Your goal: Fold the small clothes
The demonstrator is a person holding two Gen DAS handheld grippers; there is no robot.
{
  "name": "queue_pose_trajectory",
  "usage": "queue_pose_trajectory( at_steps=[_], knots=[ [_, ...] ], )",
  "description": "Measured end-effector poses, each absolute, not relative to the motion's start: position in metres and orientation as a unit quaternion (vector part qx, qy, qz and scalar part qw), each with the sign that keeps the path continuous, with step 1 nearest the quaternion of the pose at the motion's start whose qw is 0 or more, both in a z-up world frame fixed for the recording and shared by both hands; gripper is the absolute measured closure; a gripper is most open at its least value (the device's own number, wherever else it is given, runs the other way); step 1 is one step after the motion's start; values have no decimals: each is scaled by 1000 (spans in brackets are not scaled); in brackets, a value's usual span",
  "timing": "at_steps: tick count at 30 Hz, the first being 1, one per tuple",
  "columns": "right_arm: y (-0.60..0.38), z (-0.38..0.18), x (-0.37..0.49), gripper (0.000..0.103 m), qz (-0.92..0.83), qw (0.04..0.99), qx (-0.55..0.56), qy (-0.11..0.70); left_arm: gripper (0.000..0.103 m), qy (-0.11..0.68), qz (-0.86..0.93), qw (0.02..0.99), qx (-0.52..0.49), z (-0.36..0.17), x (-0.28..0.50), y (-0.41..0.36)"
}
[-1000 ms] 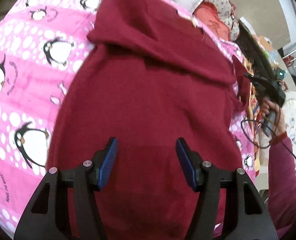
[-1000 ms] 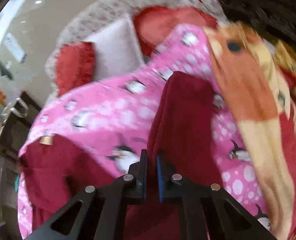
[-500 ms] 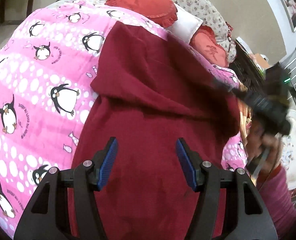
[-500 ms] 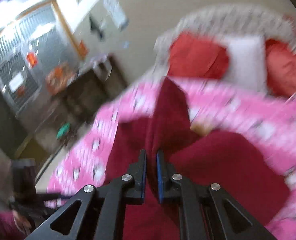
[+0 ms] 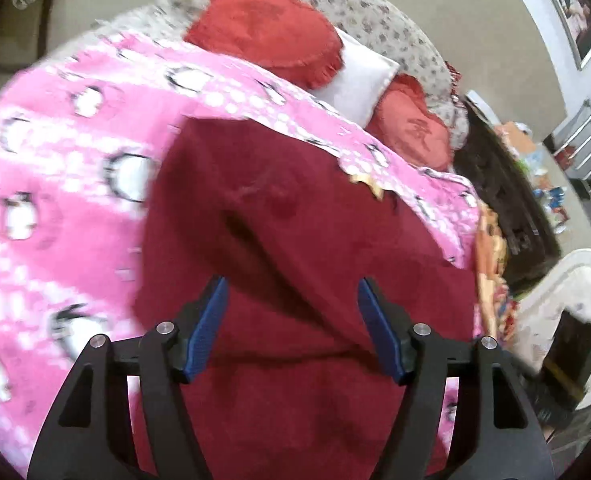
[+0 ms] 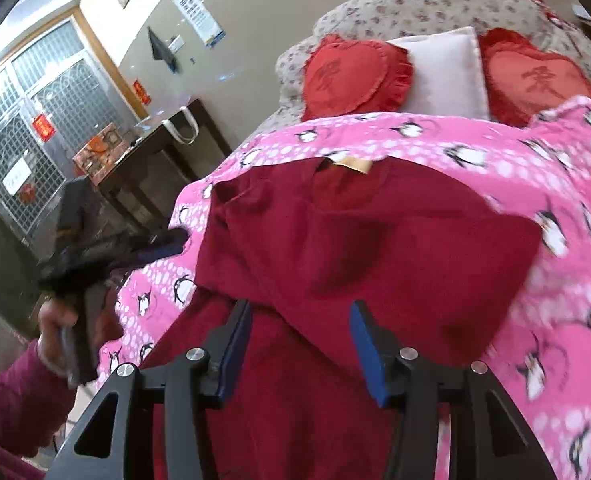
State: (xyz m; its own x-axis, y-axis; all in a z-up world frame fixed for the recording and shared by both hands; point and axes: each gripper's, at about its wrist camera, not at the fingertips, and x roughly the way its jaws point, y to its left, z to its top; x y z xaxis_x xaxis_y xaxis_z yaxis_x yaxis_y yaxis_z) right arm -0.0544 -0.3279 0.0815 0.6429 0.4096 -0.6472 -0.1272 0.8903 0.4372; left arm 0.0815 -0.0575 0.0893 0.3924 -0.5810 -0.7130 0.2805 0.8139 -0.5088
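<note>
Left hand-held gripper and right hand-held gripper both gape

One maroon garment, two heart cushions, one white pillow, seemingly one blanket

Ahead lies a penguin blanket; beyond it, two heart cushions flank a white pillow.

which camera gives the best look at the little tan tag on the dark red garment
The right wrist view. There the tan tag sits sharp at the far edge of the dark red garment, against the pink blanket. The left wrist view shows it too, but smaller and blurred.
</note>
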Motion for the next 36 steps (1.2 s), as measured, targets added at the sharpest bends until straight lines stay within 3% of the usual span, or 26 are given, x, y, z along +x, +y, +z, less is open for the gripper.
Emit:
queue_pose_trajectory(
  at_steps=[6, 8, 10, 11, 19, 23, 28, 34, 35, 36],
  knots=[
    [-346, 70, -76, 55, 163, 865, 278, 385, 37, 503, -246, 816, -144, 57, 100, -94],
    [-345, 70, -80, 54, 157, 869, 268, 385, 49, 501, -243, 817, -149, 53, 103, -100],
    [-345, 70, -82, 54, 153, 871, 262, 386, 92, 496, -243, 822, -139, 55, 101, -109],
    [-347, 69, -84, 54, 153, 870, 265, 387, 94, 491, -244, 826, -134, 58, 100, -113],
    [-374, 71, -94, 54, 106, 877, 287, 370, 97, 377, -272, 871, -159, 129, 71, -80],
    [-398, 63, -82, 42, 64, 872, 319, 365, 97, 407, -222, 875, -139, 100, 75, -58],
    [-427, 53, -53, 41, 9, 860, 355, 366, 97, 455, -214, 851, -155, 56, 76, -57],
    [-426, 43, 0, 41, 14, 859, 317, 402, 97, 439, -239, 853, -150, 66, 69, -74],
    [-424, 42, 5, 48, 12, 862, 299, 408, 97, 437, -242, 854, -145, 69, 69, -77],
    [-421, 44, 11, 75, 3, 868, 266, 419, 97, 434, -247, 855, -138, 72, 69, -82]
  ],
)
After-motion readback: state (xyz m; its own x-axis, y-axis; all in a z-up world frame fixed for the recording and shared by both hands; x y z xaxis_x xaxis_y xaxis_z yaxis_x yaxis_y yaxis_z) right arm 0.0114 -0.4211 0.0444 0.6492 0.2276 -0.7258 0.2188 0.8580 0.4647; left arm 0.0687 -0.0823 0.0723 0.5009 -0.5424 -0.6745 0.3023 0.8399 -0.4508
